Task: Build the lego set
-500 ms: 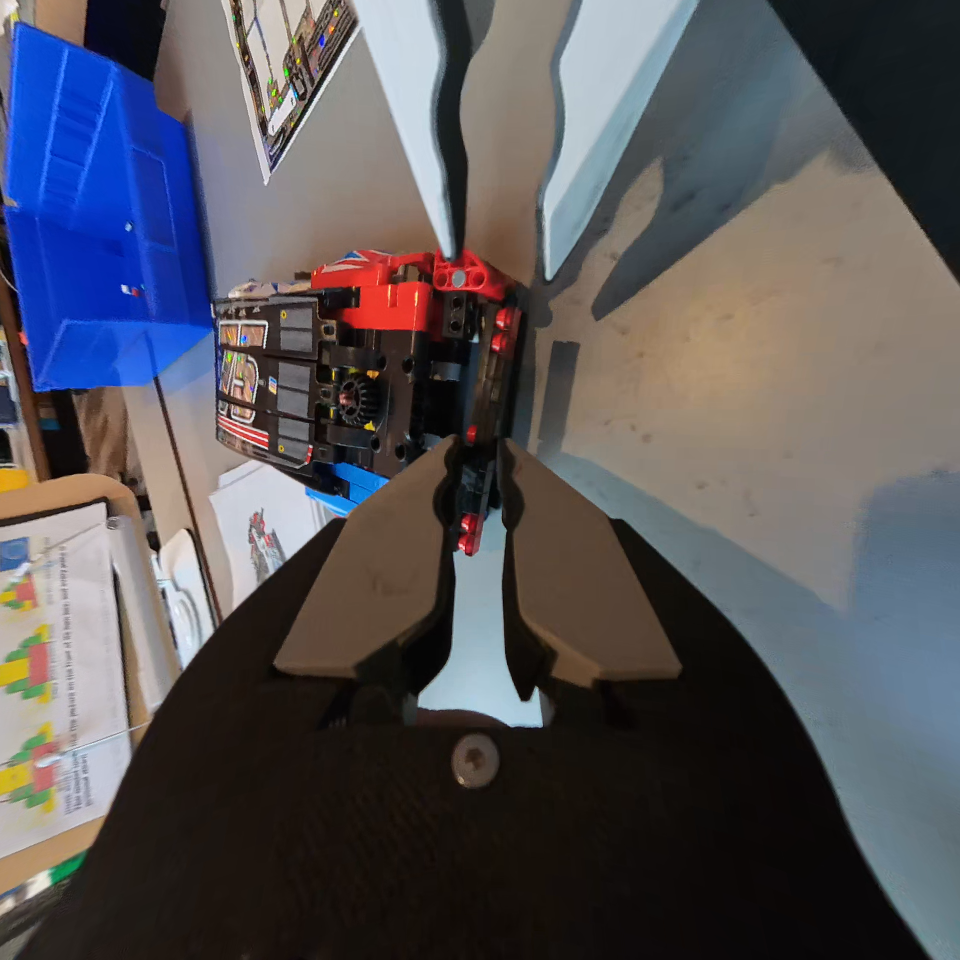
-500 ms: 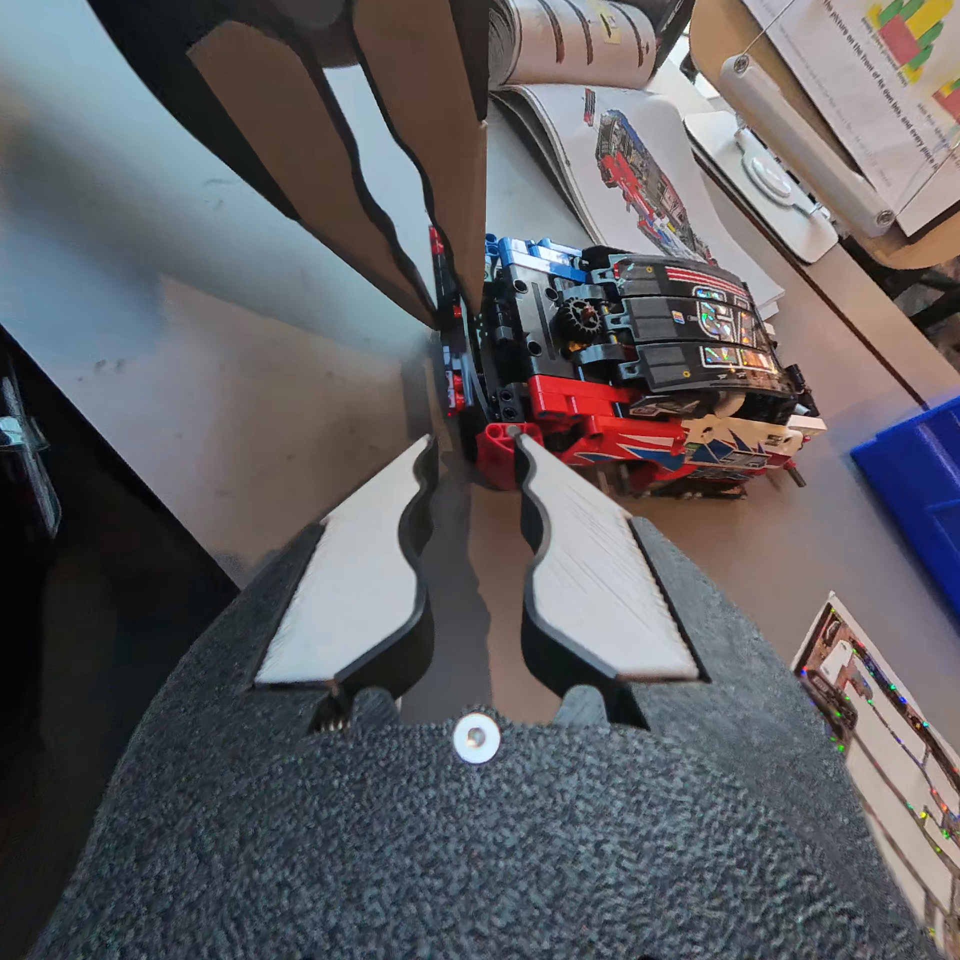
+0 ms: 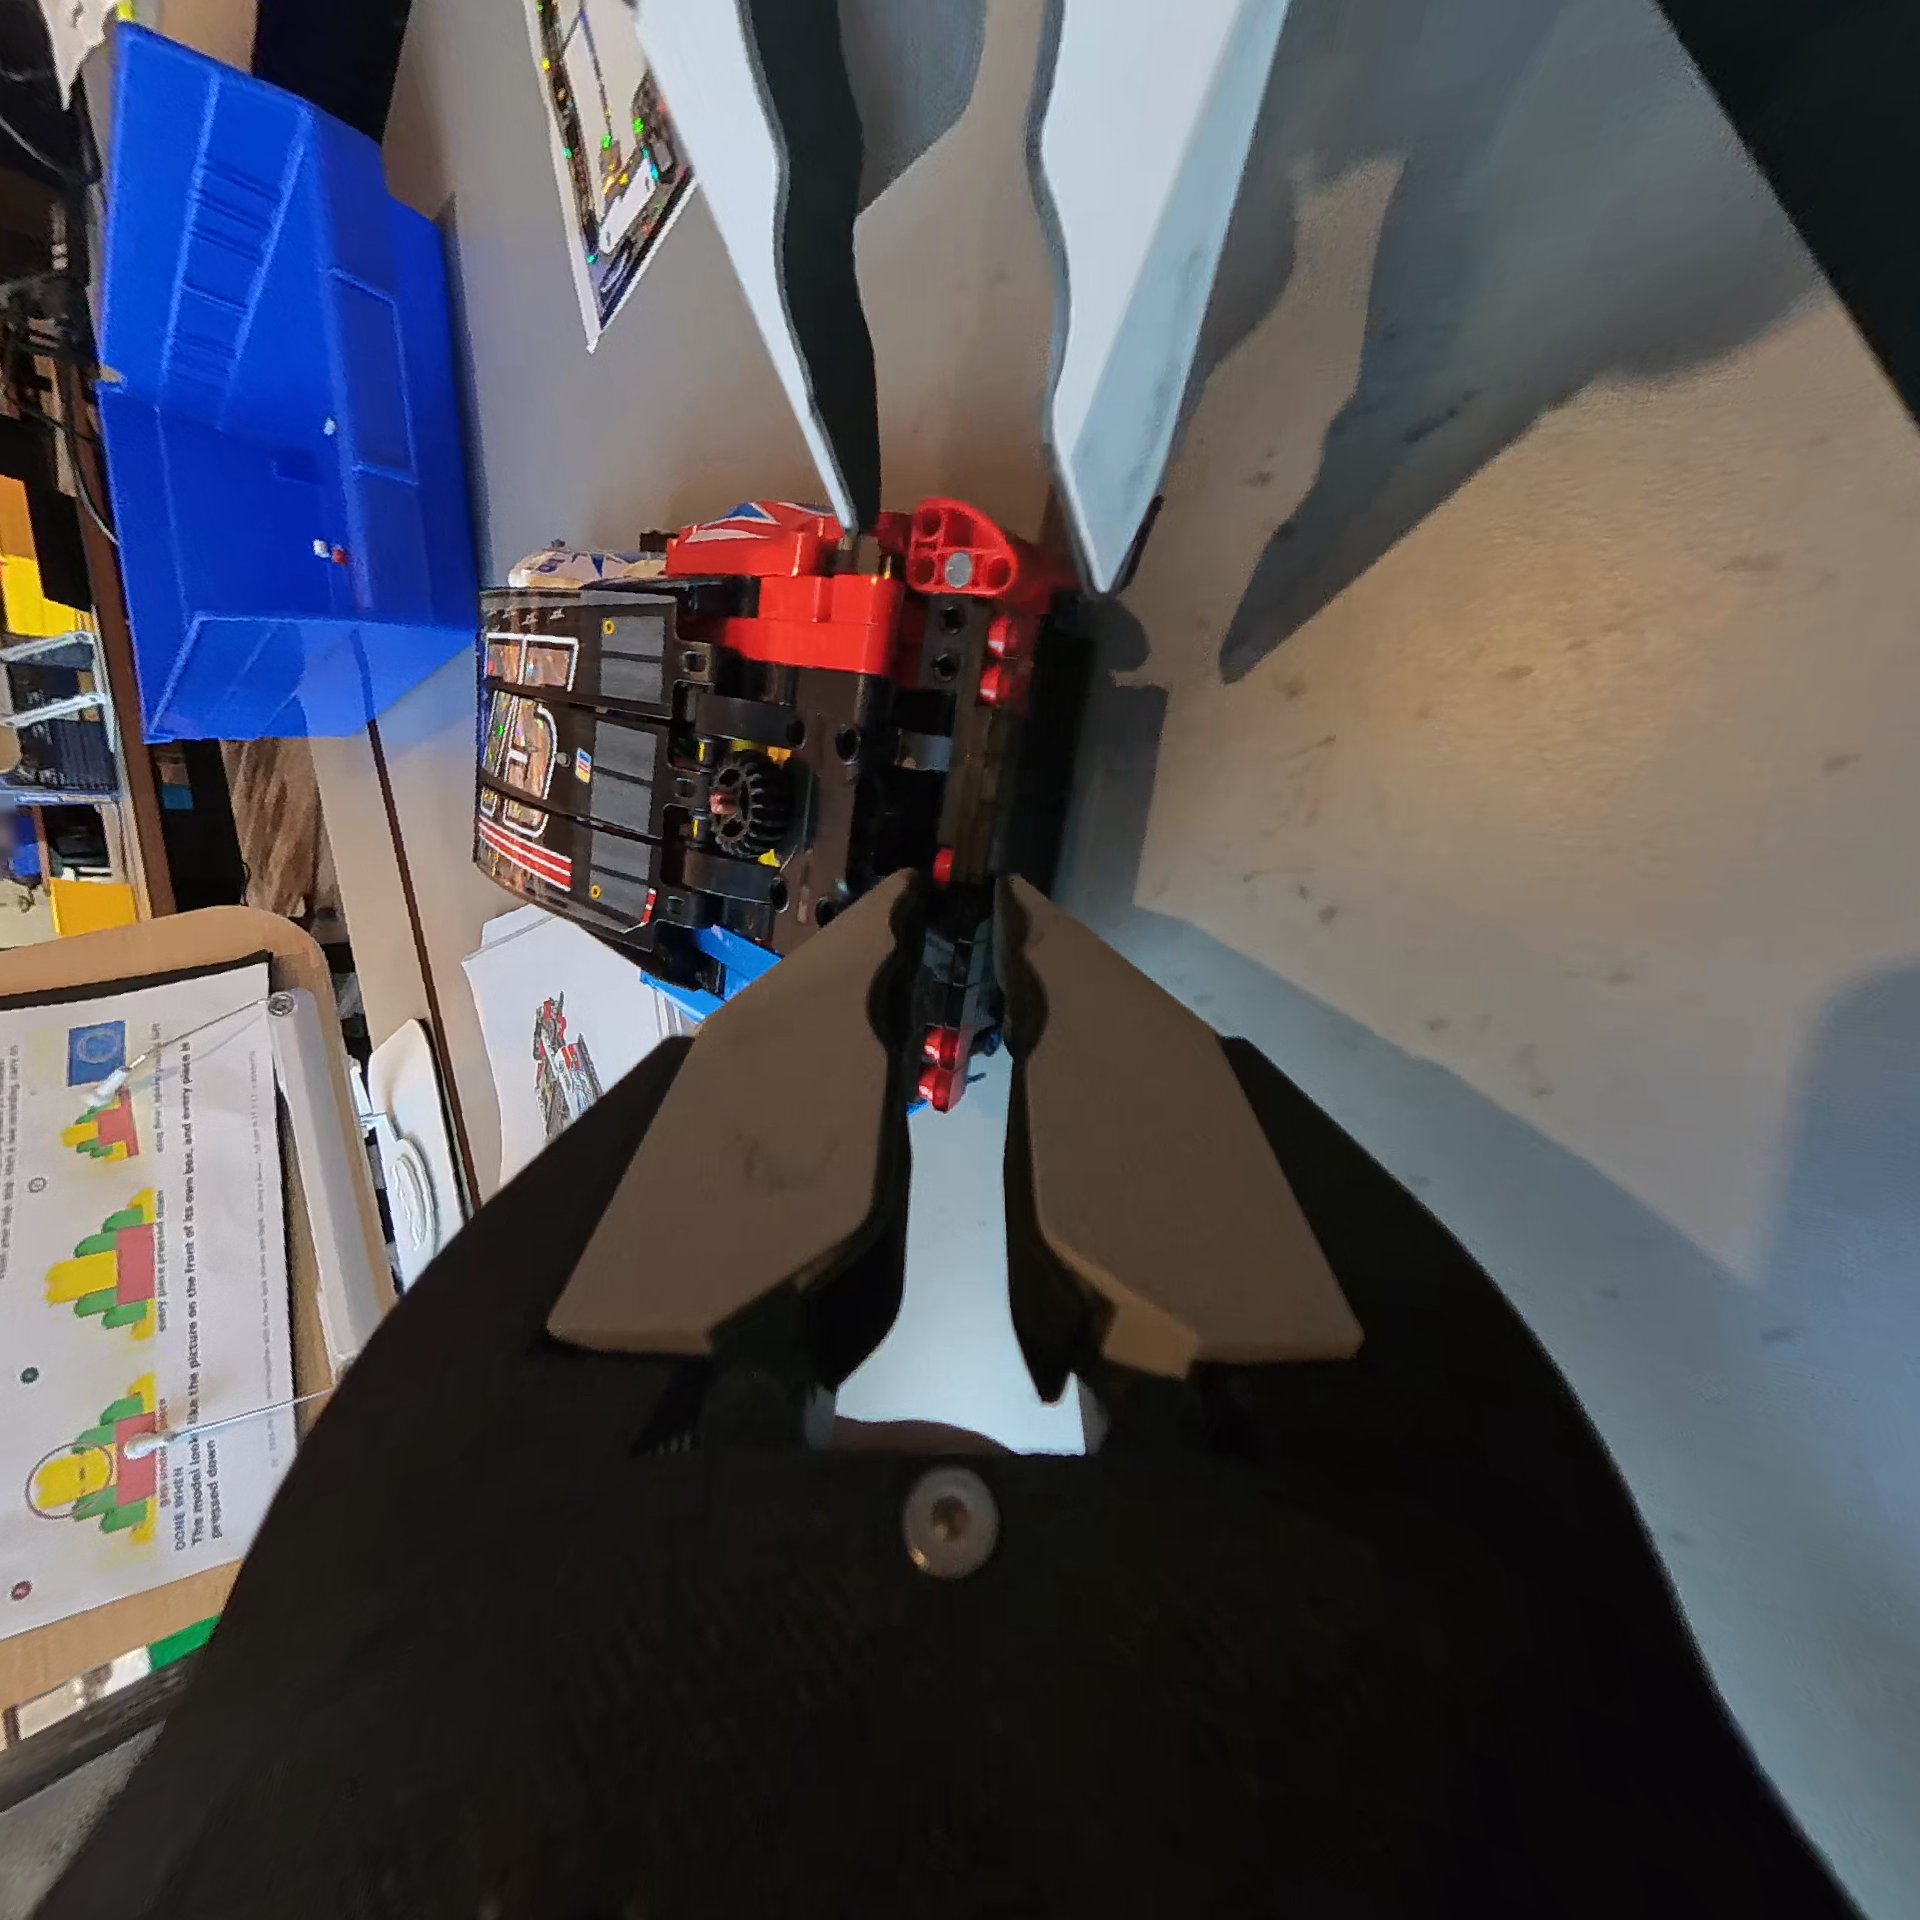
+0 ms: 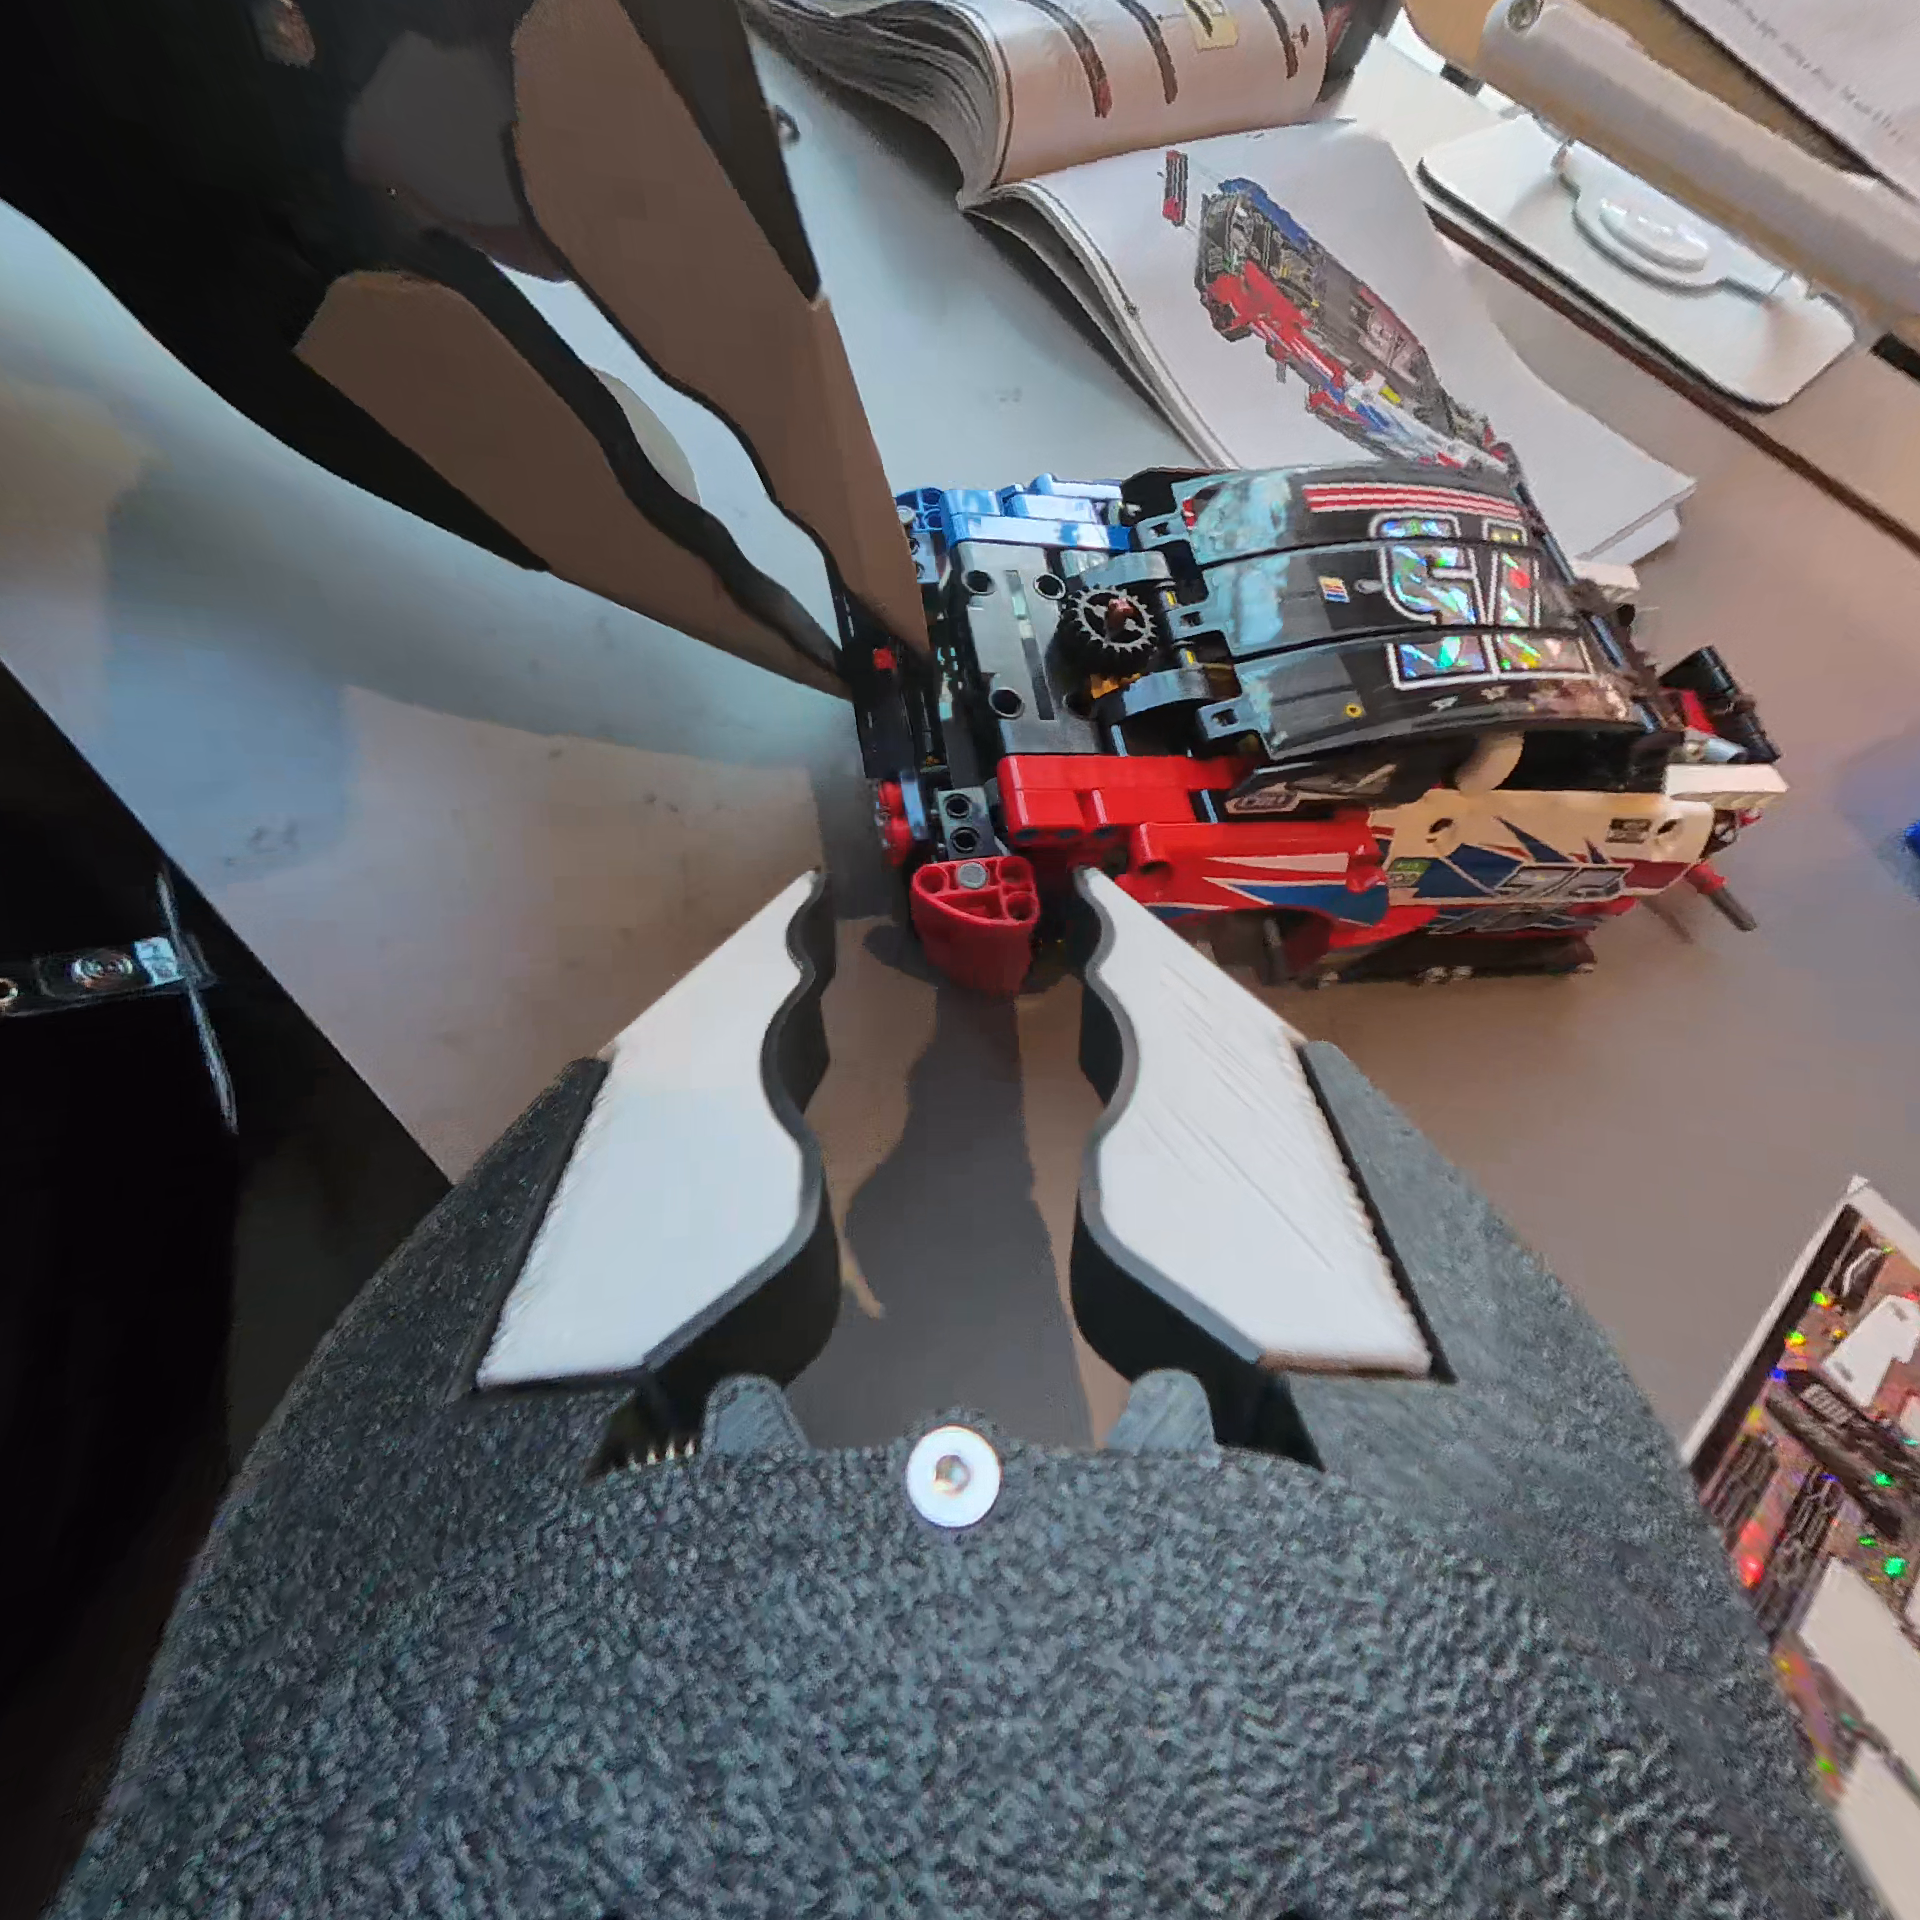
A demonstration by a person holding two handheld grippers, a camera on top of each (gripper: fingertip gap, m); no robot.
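Observation:
The lego car [image 3: 727, 748] lies on the grey table [image 3: 1455, 831], black-topped with red, white and blue sides. My left gripper [image 3: 958, 888] is shut on the car's black rear bar, which carries red studs [image 3: 940, 1075]. In the right wrist view its tan fingers [image 4: 727, 312] come from the top and clamp that same end of the car [image 4: 1299, 727]. My right gripper [image 4: 948, 881] is open, its tips on either side of the red corner piece [image 4: 971, 914] without gripping it. Its white fingers [image 3: 1112, 312] flank the red corner piece [image 3: 956, 551] in the left wrist view.
An open instruction booklet [image 4: 1299, 260] lies just behind the car. A blue bin [image 3: 260, 416] stands beyond the car's front. A sticker sheet [image 4: 1849, 1455] lies near the right gripper. A clipboard with a printed sheet [image 3: 135, 1299] sits off the table's edge. There is about 6 cm between the tips of the two grippers.
My right gripper has opened wider around the red corner piece. The left gripper keeps its hold on the rear bar, and the car has barely moved.

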